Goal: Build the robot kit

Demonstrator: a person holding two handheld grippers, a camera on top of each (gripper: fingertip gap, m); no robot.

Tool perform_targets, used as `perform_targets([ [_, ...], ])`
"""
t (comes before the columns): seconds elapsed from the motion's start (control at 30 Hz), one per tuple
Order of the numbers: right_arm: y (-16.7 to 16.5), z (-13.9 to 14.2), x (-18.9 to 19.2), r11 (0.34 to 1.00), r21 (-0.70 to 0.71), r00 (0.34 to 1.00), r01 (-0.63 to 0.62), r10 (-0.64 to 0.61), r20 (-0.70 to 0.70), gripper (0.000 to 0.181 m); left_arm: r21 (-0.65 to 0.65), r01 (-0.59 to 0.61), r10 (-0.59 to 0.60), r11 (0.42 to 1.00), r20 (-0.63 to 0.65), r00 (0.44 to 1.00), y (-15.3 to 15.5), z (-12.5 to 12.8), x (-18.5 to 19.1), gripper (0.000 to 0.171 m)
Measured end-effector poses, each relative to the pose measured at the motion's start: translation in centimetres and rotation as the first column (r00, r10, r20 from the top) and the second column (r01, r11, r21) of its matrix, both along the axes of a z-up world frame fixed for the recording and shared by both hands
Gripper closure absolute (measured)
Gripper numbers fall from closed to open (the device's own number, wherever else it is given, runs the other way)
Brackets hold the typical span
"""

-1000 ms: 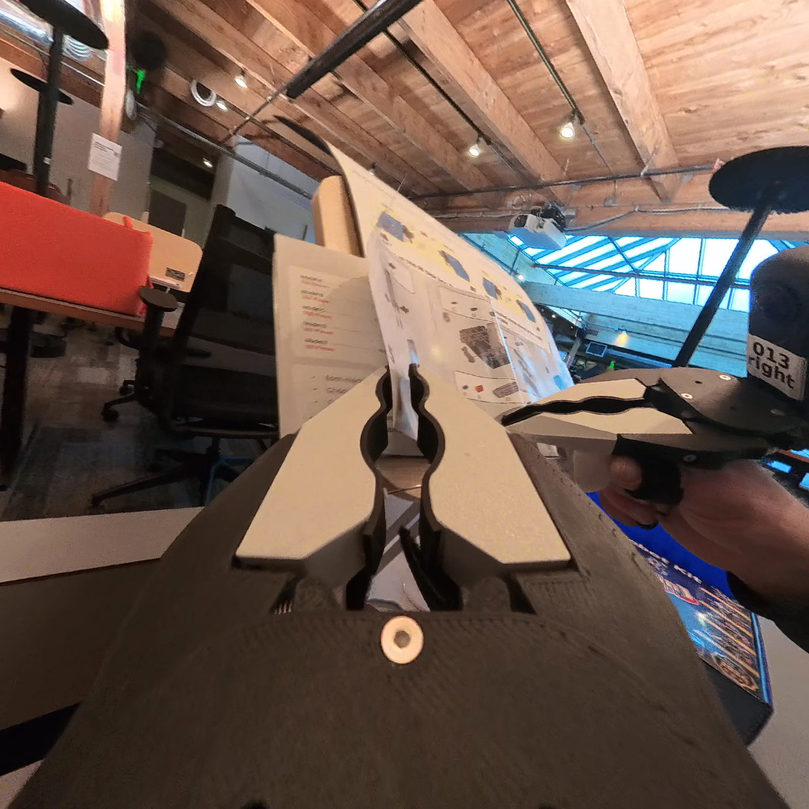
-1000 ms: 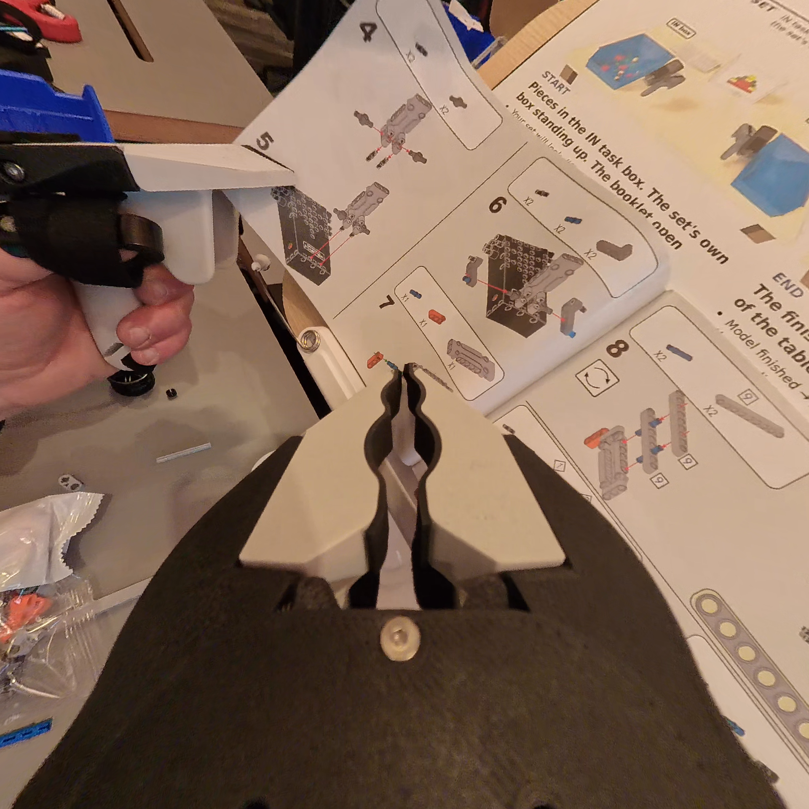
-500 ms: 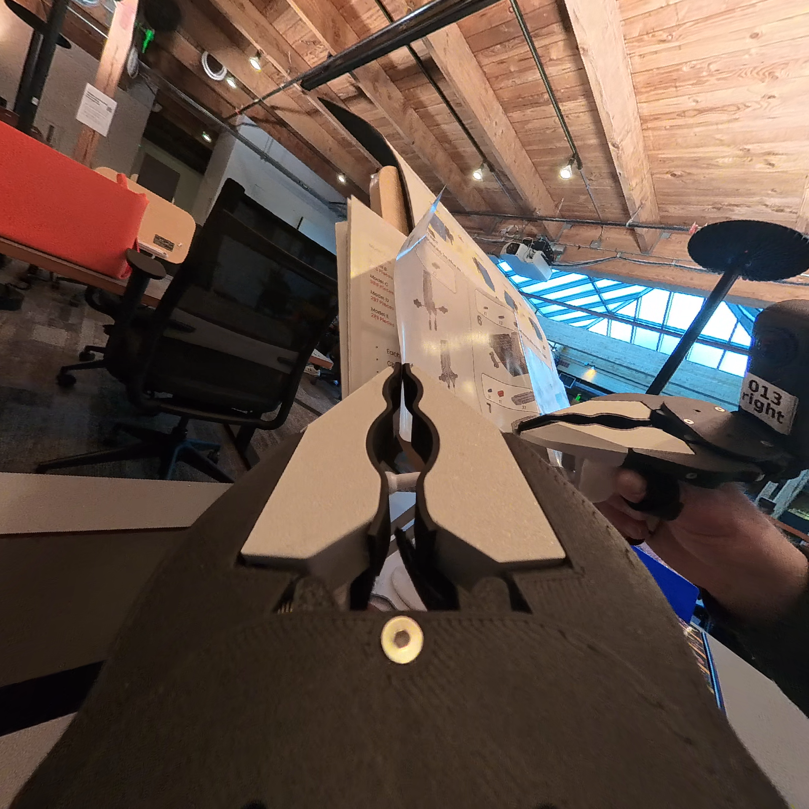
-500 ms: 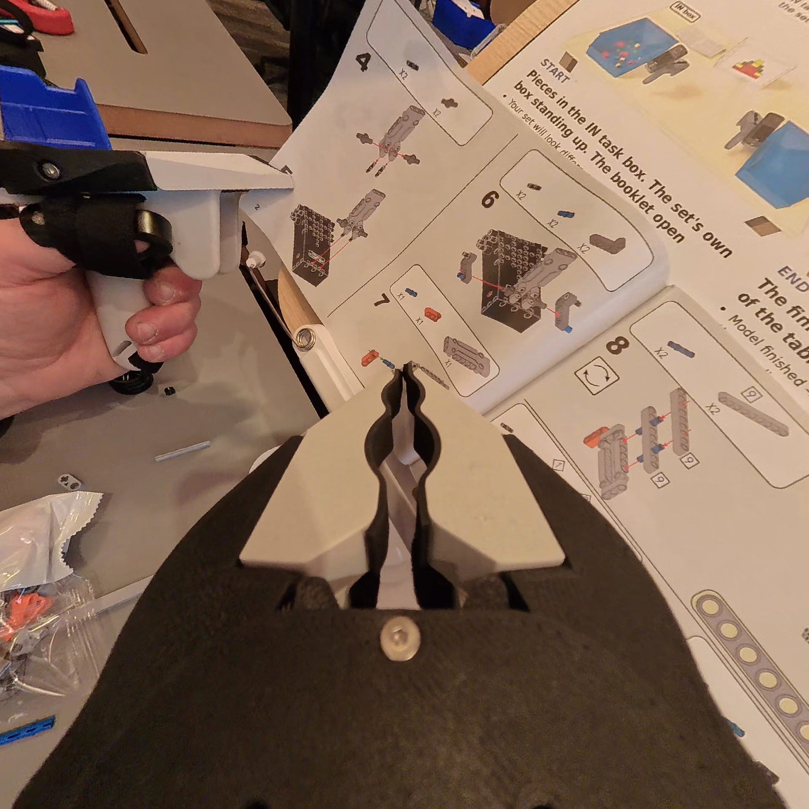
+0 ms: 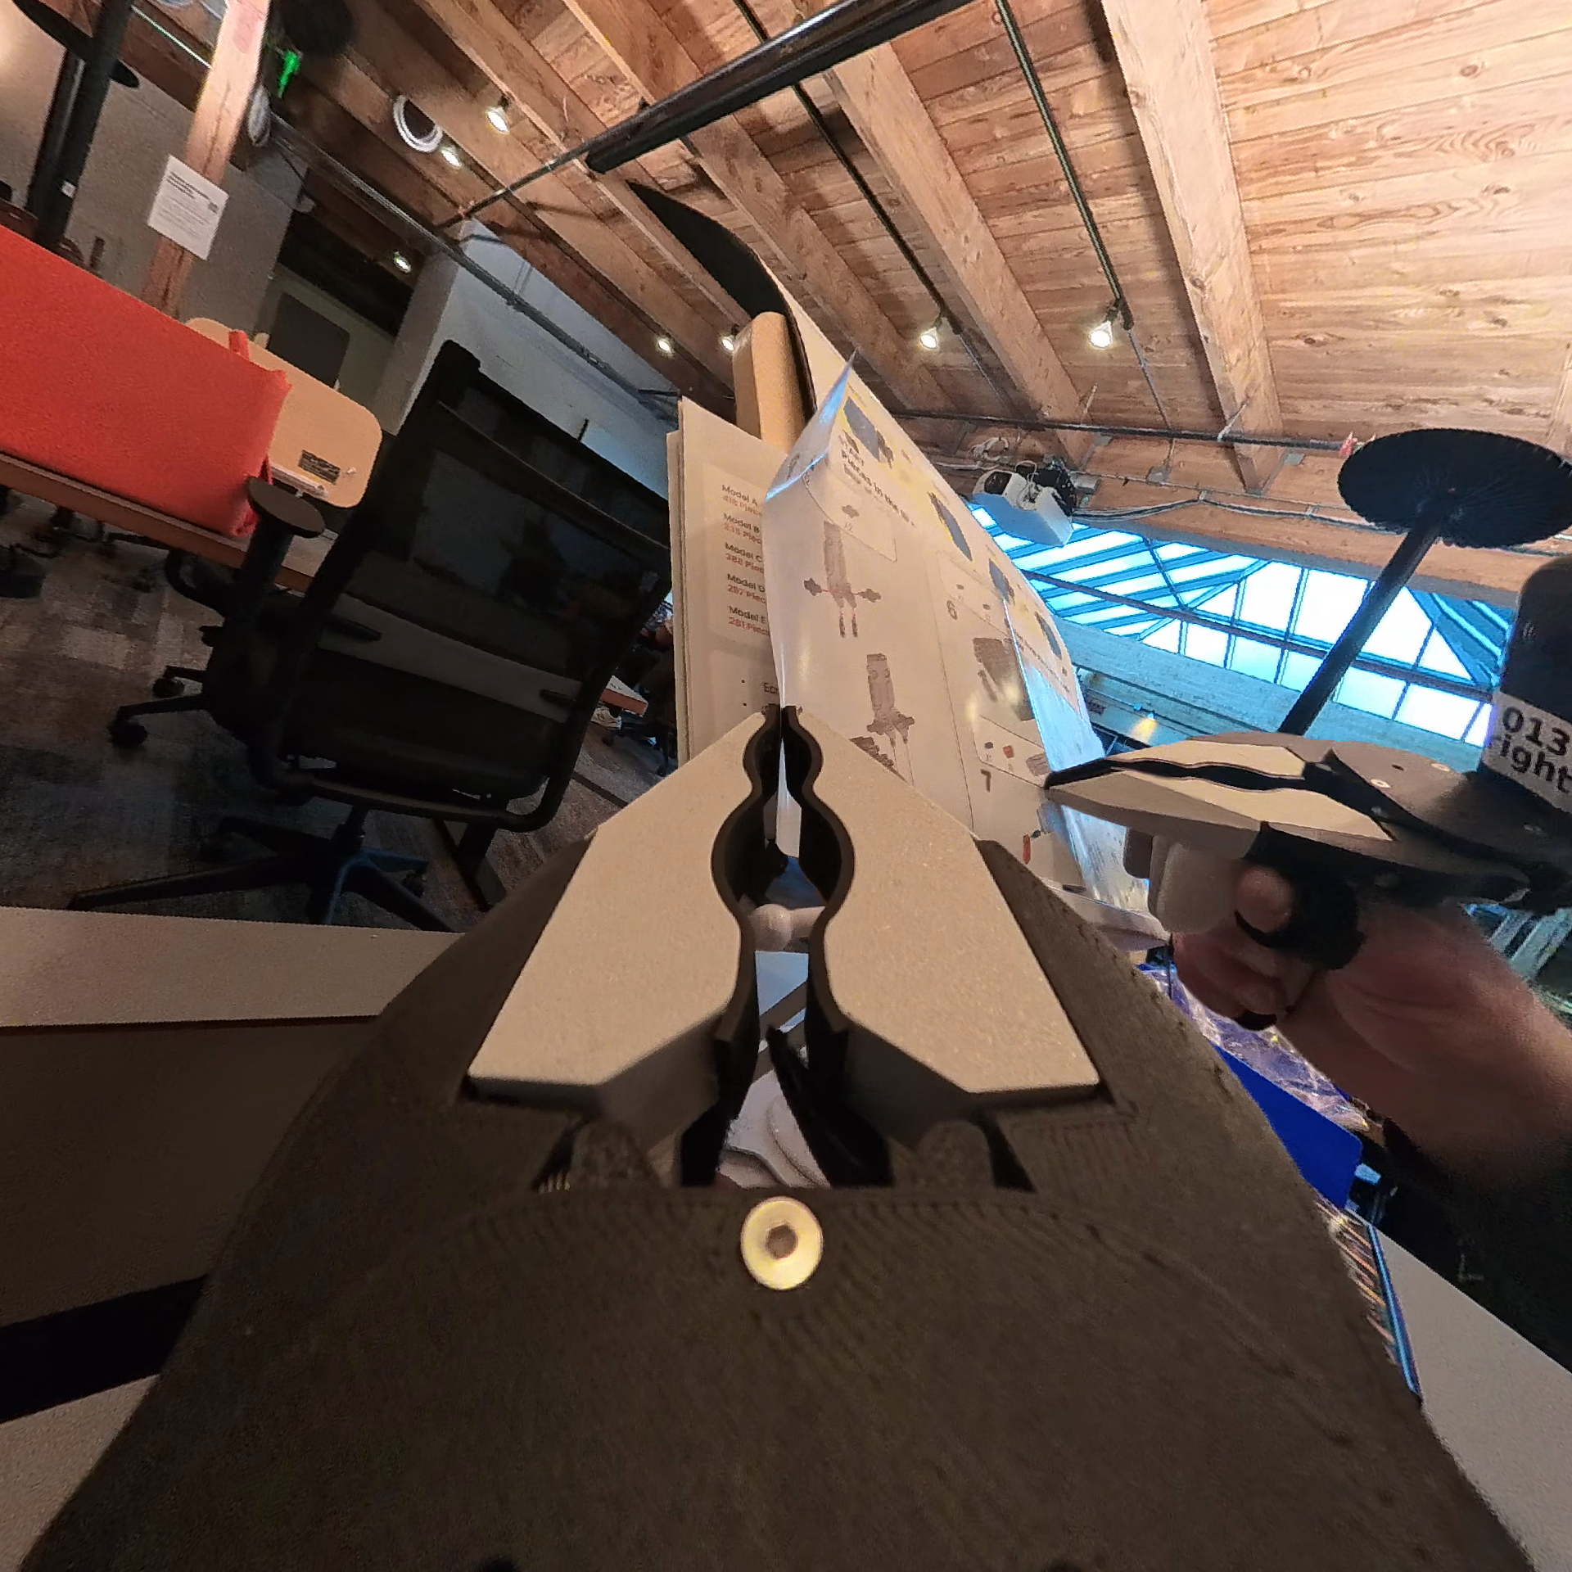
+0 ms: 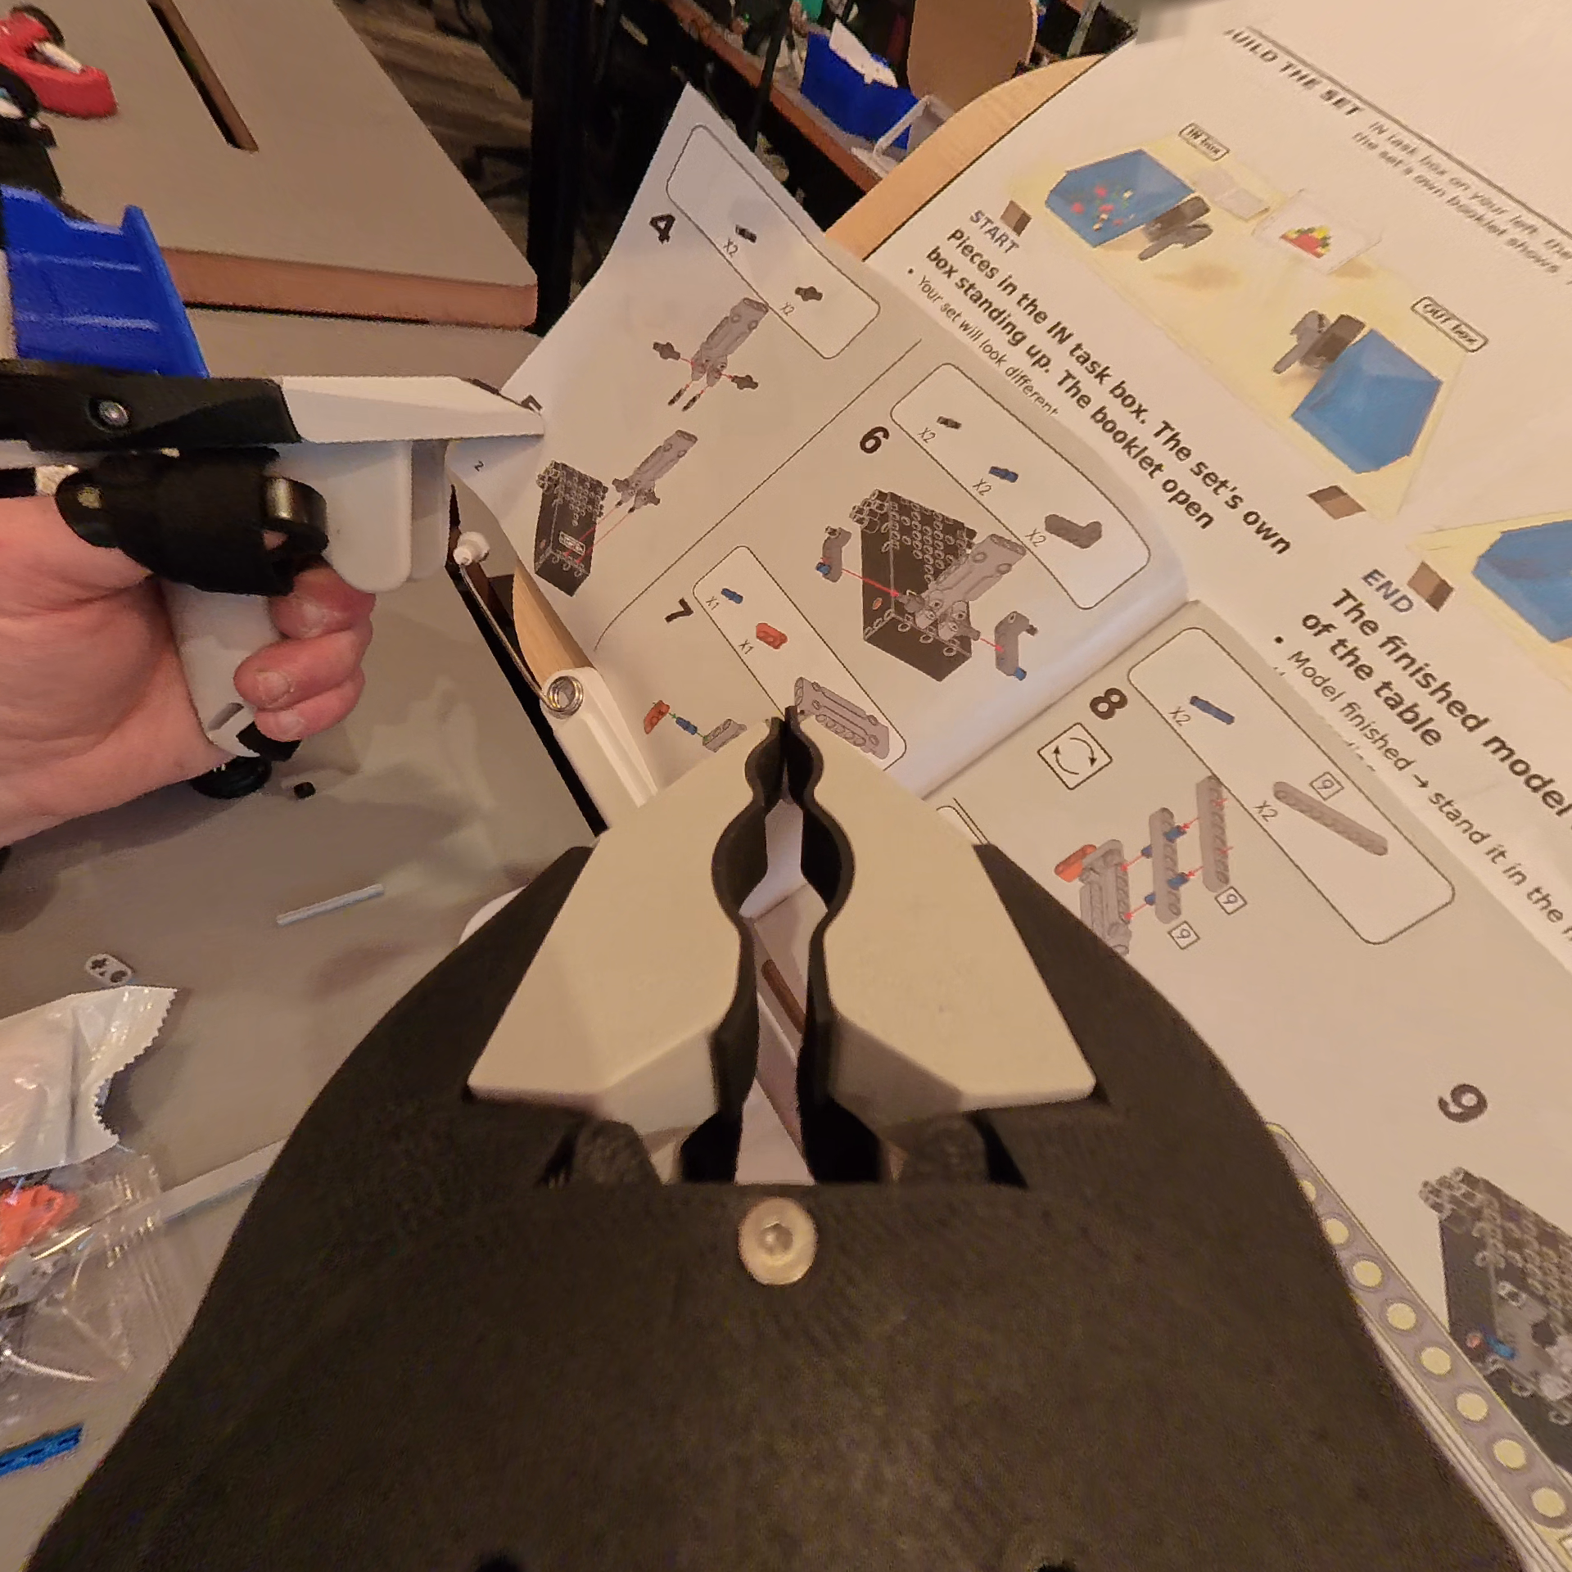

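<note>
Timber-ceilinged workshop, grey table [image 6: 383, 851]. Centre of it all: loose booklet page [image 6: 766, 476] of numbered build diagrams, lifted off the open booklet and standing nearly upright against the propped instruction board [image 6: 1276, 255]. Pinched at its outer left edge by the left gripper [image 5: 783, 723], fingers closed flat on the paper. Pinched again along its lower edge by the right gripper [image 6: 787, 723], tips likewise pressed together with the sheet between them. Just beside the lower edge, a wire spring clip [image 6: 561, 691] on the board's white ledge. Farther out on the table, a torn plastic parts bag [image 6: 76, 1063] and a small grey rod [image 6: 330, 903]; beyond, a black office chair [image 5: 442, 638].

Likely hazard: thin paper held at two points, so liable to crease or tear if pulled apart, or to snag on the clip.

Compared with a second ago: same two grips, page seen more edge-on from the left wrist.
</note>
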State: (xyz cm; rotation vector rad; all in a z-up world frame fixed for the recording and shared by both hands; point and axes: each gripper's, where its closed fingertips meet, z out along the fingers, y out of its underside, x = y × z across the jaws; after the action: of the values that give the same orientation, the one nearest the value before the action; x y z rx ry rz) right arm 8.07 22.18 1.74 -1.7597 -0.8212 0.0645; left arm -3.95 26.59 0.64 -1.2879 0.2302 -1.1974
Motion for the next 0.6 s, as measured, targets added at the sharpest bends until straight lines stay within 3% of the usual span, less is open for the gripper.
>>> perform_targets([
  [0.2,0.6,-1.4,-0.1,1.000,-0.021,0.995,0.020,-0.018,0.101,0.181,0.017,-0.013,0.013,1.000,-0.002,1.000,-0.1,0.0,-0.1,0.171],
  [0.6,0.6,-1.9,-0.4,0.999,-0.051,0.994,0.016,-0.010,0.110,0.181,0.012,-0.034,0.034,0.999,-0.030,0.999,0.2,-0.5,-0.1,0.171],
])
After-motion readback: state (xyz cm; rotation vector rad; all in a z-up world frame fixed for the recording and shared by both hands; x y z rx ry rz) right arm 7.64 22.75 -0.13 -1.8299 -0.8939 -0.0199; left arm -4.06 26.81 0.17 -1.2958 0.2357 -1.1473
